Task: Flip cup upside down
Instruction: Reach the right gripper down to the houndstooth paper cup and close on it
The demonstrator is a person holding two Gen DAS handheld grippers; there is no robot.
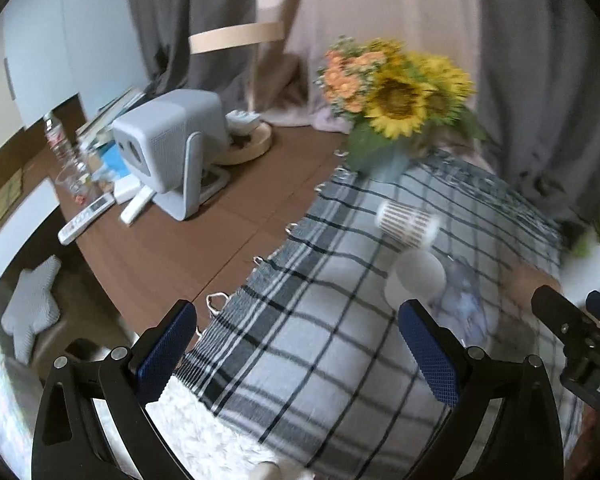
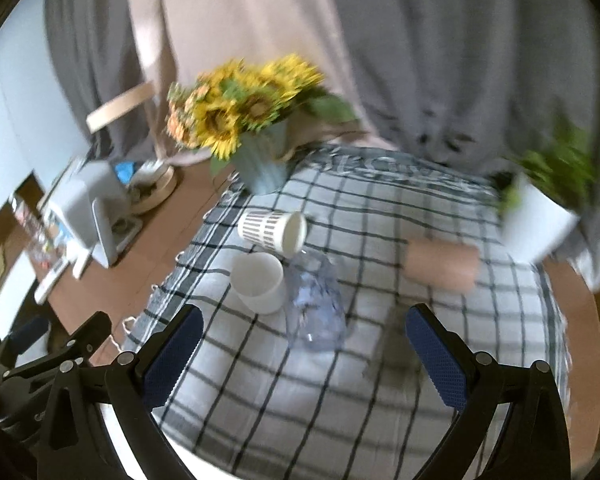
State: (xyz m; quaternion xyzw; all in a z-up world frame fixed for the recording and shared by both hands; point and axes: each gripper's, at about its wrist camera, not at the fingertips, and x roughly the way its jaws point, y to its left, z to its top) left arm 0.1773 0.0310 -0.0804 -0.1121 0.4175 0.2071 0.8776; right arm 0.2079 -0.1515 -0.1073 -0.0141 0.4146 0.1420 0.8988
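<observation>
A plain white cup [image 2: 258, 282] stands upright on the checked cloth [image 2: 380, 380], mouth up. A striped paper cup [image 2: 270, 230] lies on its side behind it. A clear plastic cup [image 2: 316, 304] lies on its side to the right of the white cup. A brown cup [image 2: 442, 264] lies on its side further right, blurred. The white cup [image 1: 414, 280], striped cup [image 1: 408, 222] and clear cup [image 1: 466, 304] also show in the left wrist view. My left gripper [image 1: 296, 356] is open and empty above the cloth's near part. My right gripper [image 2: 304, 360] is open and empty, short of the cups.
A vase of sunflowers [image 2: 256, 128] stands at the cloth's far edge. A white planter [image 2: 536, 216] stands at the far right. A grey projector [image 1: 172, 148], remotes [image 1: 86, 218] and a bottle [image 1: 62, 148] crowd the brown table [image 1: 220, 216] to the left. Curtains hang behind.
</observation>
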